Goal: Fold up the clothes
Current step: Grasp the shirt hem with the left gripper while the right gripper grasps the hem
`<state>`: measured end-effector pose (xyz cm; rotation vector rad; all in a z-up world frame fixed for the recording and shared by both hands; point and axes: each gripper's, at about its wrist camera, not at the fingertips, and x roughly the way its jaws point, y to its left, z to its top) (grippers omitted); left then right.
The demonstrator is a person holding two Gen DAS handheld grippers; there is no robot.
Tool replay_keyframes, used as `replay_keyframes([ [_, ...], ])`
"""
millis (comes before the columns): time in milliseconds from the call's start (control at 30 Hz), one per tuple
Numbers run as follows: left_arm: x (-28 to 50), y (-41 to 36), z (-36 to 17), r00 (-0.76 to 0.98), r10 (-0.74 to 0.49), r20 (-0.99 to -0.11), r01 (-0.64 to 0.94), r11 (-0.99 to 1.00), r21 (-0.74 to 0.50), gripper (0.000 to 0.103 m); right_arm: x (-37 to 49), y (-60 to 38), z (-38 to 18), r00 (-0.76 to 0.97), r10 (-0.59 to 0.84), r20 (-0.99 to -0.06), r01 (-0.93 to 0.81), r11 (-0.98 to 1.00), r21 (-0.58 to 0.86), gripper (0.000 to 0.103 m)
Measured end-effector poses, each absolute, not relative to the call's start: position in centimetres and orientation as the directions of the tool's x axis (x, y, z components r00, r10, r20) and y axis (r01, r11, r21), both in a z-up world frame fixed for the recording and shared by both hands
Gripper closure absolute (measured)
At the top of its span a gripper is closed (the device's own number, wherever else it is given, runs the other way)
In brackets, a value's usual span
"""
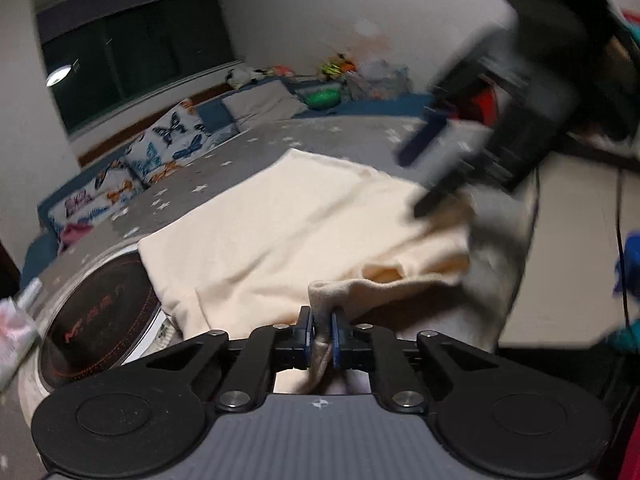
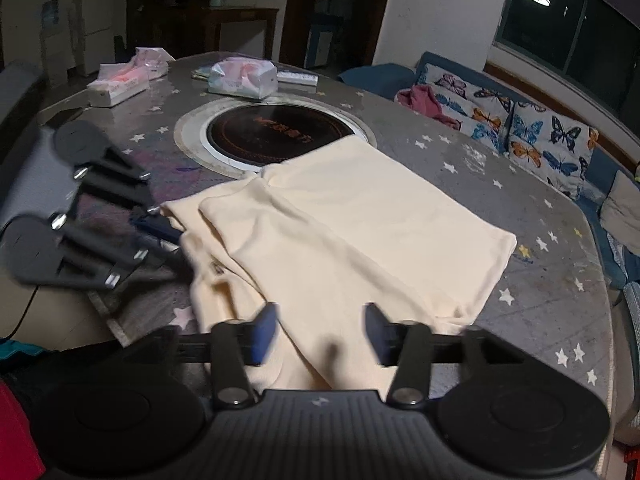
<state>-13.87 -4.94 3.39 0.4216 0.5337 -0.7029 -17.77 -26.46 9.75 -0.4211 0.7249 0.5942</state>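
Grey cloth with little white stars covers the table [image 2: 472, 184], and a round black cooker plate [image 2: 276, 132] sits in the middle of it, in the upper middle of my right wrist view. I see the cream-coloured garment [image 2: 352, 220] spread flat across the centre of the table, with its far corner lying over the edge of the cooker plate.

My left gripper [image 1: 322, 330] is at the bottom of the left wrist view. Its two blue pads are squeezed tight on a bunched edge of the garment, and the cloth hangs down between them. In the right wrist view I see that same gripper at the left side, touching the garment's left edge.

My right gripper [image 2: 320, 334] is at the bottom of its own view. Its fingers are spread wide apart, with nothing between them, and the garment's near edge lies under them. In the left wrist view it shows as a dark blur in the upper right, close above the garment's far corner.

Two tissue packs [image 2: 242, 76] and a white remote [image 2: 298, 77] lie at the far side of the table, in the upper left, well apart from the garment. Butterfly cushions [image 2: 532, 136] line a blue sofa at the right. A dark window [image 2: 576, 28] fills the upper right corner.
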Motion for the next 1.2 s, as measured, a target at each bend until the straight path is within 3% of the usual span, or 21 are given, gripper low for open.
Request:
replay_keyframes([
  [67, -12.5, -4.8, 4.0, 0.643, -0.494, -0.585, 0.683, 0.716, 0.145, 0.094, -18.4, -26.5, 10.0, 0.592, 0.377, -0.713, -0.66, 0.734, -0.159, 0.046],
  [133, -11.1, -4.7, 4.5, 0.643, -0.495, -0.585, 0.667, 0.737, 0.11, 0.094, -18.9, -26.4, 10.0, 0.584, 0.396, -0.709, -0.684, 0.71, -0.167, 0.033],
  [200, -10.0, -4.7, 4.6, 0.636, -0.496, -0.591, 0.659, 0.748, 0.081, 0.094, -19.4, -26.1, 9.8, 0.575, 0.413, -0.706, -0.709, 0.682, -0.179, 0.028],
  [333, -9.1, -4.7, 4.5, 0.62, -0.501, -0.604, 0.655, 0.754, 0.045, 0.094, -19.4, -25.0, 8.5, 0.572, 0.389, -0.723, -0.723, 0.656, -0.219, 0.029],
  [467, -8.4, -4.6, 4.3, 0.603, -0.509, -0.614, 0.654, 0.756, 0.016, 0.094, -18.0, -24.5, 6.8, 0.581, 0.34, -0.739, -0.706, 0.662, -0.25, 0.048],
  [533, -9.1, -4.4, 4.3, 0.603, -0.508, -0.615, 0.66, 0.75, 0.028, 0.088, -17.0, -24.5, 6.4, 0.569, 0.337, -0.75, -0.699, 0.678, -0.227, 0.072],
  [567, -9.5, -4.3, 4.2, 0.608, -0.506, -0.612, 0.662, 0.748, 0.039, 0.087, -16.6, -24.7, 6.3, 0.561, 0.341, -0.754, -0.698, 0.685, -0.209, 0.077],
  [600, -10.1, -4.1, 4.1, 0.613, -0.506, -0.606, 0.666, 0.744, 0.052, 0.084, -16.2, -24.8, 6.2, 0.552, 0.346, -0.758, -0.696, 0.693, -0.191, 0.082],
  [633, -10.8, -4.0, 4.0, 0.62, -0.504, -0.602, 0.669, 0.74, 0.069, 0.074, -16.0, -24.9, 6.3, 0.547, 0.356, -0.758, -0.692, 0.701, -0.171, 0.088],
  [733, -12.7, -3.6, 3.7, 0.638, -0.496, -0.589, 0.68, 0.722, 0.128, 0.058, -15.5, -25.5, 7.0, 0.548, 0.372, -0.749, -0.676, 0.724, -0.135, 0.089],
  [867, -14.4, -3.4, 2.6, 0.654, -0.47, -0.592, 0.686, 0.698, 0.205, 0.057, -15.1, -26.0, 7.8, 0.558, 0.385, -0.735, -0.658, 0.744, -0.111, 0.091],
  [967, -14.3, -3.4, 1.7, 0.67, -0.436, -0.601, 0.674, 0.696, 0.247, 0.061, -15.3, -25.9, 8.2, 0.57, 0.386, -0.725, -0.656, 0.745, -0.119, 0.091],
  [1033, -14.1, -3.1, 1.4, 0.669, -0.426, -0.609, 0.668, 0.703, 0.242, 0.087, -15.5, -25.8, 8.3, 0.578, 0.386, -0.719, -0.655, 0.745, -0.127, 0.092],
  [1133, -14.6, -2.5, 1.8, 0.673, -0.435, -0.598, 0.66, 0.718, 0.22, 0.097, -16.1, -25.7, 8.8, 0.589, 0.393, -0.707, -0.658, 0.741, -0.136, 0.092],
  [1200, -15.3, -2.0, 2.5, 0.683, -0.446, -0.578, 0.652, 0.73, 0.207, 0.098, -16.7, -25.8, 9.3, 0.594, 0.404, -0.696, -0.665, 0.734, -0.142, 0.093],
])
